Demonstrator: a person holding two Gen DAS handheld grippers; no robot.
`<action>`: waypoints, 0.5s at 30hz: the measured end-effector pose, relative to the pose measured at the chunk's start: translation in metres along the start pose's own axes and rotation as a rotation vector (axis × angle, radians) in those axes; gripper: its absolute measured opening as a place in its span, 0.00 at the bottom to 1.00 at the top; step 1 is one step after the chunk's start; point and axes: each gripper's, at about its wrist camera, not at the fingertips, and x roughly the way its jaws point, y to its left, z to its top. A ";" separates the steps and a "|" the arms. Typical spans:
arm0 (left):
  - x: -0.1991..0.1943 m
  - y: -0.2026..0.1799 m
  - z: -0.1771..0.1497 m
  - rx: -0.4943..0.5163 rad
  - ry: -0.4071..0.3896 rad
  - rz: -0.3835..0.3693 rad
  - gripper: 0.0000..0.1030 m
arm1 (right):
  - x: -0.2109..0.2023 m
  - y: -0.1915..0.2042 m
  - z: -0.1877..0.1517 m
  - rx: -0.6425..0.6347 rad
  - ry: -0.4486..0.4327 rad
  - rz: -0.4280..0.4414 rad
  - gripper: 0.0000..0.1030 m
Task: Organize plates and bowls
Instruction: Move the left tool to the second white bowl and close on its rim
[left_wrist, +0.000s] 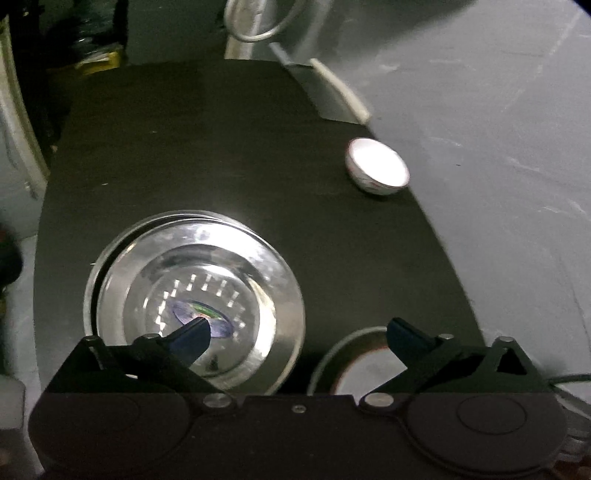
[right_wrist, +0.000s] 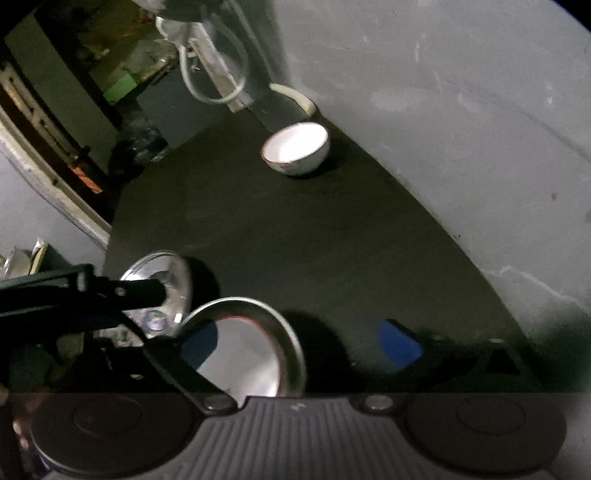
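Two shiny steel plates (left_wrist: 195, 295) lie stacked, slightly offset, on the dark table (left_wrist: 207, 155). My left gripper (left_wrist: 299, 332) hovers open just above them, its left finger over the top plate's middle. A steel-rimmed dish (left_wrist: 354, 363) with a pale inside and a red edge sits near its right finger. In the right wrist view that dish (right_wrist: 251, 354) is close under my open right gripper (right_wrist: 300, 349), whose left finger reaches over it. A white bowl (right_wrist: 295, 147) stands upright at the table's far side, also visible from the left wrist as the bowl (left_wrist: 376, 166).
A grey wall (right_wrist: 443, 92) runs along the table's right side. White looped cable (right_wrist: 218, 74) hangs at the far end, near a pale pipe end (right_wrist: 299, 98). A doorway with clutter (right_wrist: 74, 110) opens at far left. The black left gripper arm (right_wrist: 74, 291) crosses the steel plates (right_wrist: 173, 280).
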 end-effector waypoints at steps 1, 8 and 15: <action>0.004 0.001 0.003 -0.011 0.007 0.014 0.99 | 0.005 -0.004 0.002 0.020 0.017 0.011 0.95; 0.026 -0.004 0.037 -0.032 0.015 0.055 0.99 | 0.032 -0.015 0.022 0.089 0.038 0.039 0.97; 0.057 -0.012 0.077 -0.001 0.011 0.089 0.99 | 0.053 -0.016 0.054 0.129 -0.045 -0.001 0.99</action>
